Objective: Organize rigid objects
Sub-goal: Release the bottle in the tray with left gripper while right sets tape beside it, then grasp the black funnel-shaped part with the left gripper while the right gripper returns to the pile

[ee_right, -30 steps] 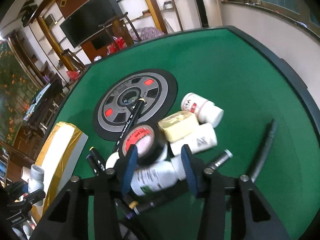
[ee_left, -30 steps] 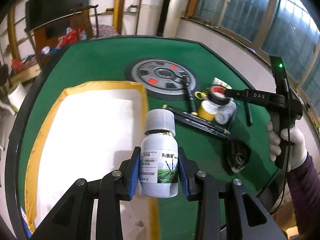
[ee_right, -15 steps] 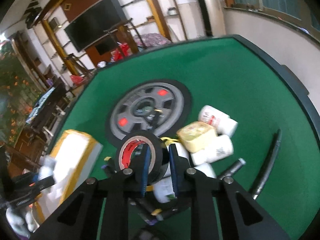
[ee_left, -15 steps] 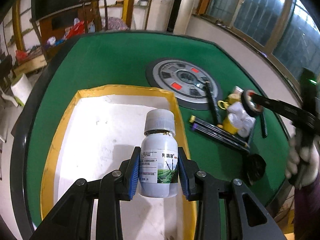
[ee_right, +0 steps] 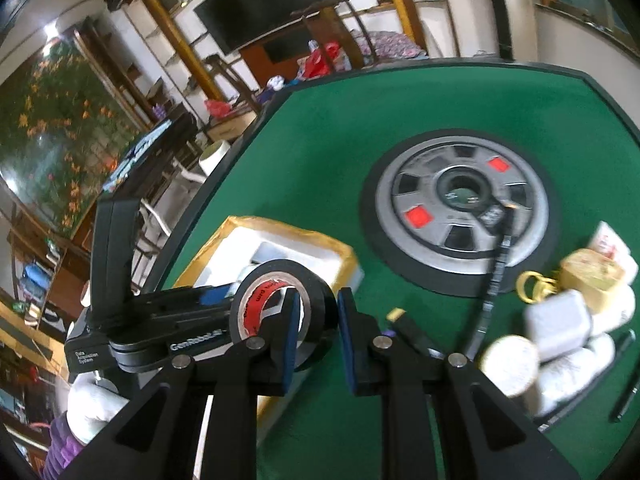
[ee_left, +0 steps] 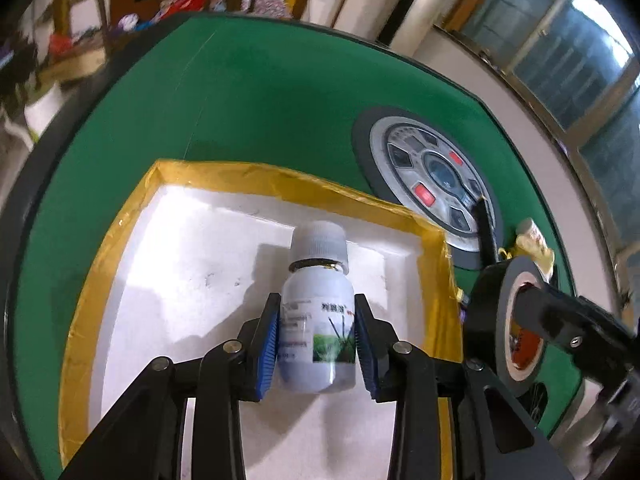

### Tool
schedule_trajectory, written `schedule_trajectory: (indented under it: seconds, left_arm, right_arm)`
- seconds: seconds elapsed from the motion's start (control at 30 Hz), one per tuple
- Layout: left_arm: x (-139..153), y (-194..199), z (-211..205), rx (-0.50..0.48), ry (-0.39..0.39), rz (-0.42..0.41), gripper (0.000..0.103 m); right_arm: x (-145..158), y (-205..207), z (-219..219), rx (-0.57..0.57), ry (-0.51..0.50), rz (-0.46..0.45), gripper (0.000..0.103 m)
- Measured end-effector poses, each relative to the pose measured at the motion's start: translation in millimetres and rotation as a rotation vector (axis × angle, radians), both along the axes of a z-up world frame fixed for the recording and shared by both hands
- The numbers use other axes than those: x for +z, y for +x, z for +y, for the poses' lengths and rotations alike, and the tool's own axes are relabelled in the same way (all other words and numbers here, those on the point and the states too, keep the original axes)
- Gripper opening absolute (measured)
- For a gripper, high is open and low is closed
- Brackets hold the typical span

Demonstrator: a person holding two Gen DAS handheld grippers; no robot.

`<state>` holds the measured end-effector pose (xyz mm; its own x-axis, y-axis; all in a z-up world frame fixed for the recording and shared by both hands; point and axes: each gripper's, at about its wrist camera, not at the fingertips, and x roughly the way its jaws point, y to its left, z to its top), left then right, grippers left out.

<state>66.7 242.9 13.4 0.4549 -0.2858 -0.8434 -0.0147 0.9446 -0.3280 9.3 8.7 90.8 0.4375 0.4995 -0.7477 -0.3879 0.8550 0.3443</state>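
Where tray (ee_left: 434, 276) ends, tape (ee_left: 494, 312) alongside.

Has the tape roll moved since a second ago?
Yes. The right gripper lifted the tape roll off the pile of bottles and carried it left, so it is now in front of the tray rather than over the pile.
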Motion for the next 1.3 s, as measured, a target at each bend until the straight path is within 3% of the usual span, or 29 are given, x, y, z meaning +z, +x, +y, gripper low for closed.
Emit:
schedule_trajectory:
  seconds: [0.07, 0.17, 0.53, 0.7, 0.97, 1.17, 1.3]
  left_arm:
    - [-4, -2, 10, 0.017, -0.047, 0.005, 0.038]
    - [-3, -10, 26, 0.069, -0.111, -0.015, 0.055]
    - [-11, -43, 57, 0.237, -0.282, -0.055, 0.06]
    - [-14, -53, 53, 0.264, -0.325, -0.056, 0.063]
    - [-9, -72, 16, 0.265, -0.269, -0.087, 0.083]
    - [-7, -78, -4, 0.224, -0.26, -0.083, 0.084]
    - [-6, -85, 1, 0.221, -0.395, -0.049, 0.084]
  right_arm:
    - [-3, 3, 10, 0.006, -0.022, -0.002, 0.018]
    - [-9, 8, 22, 0.013, -0.039, 0.008, 0.018]
    - [-33, 20, 66, 0.016, -0.221, -0.045, 0.019]
    - [-32, 19, 66, -0.004, -0.193, -0.036, 0.025]
    - [-9, 0, 33, -0.043, -0.111, -0.115, 0.032]
    - [3, -22, -17, -0.085, -0.059, -0.15, 0.032]
    - [8, -40, -66, -0.137, -0.032, -0.167, 0.033]
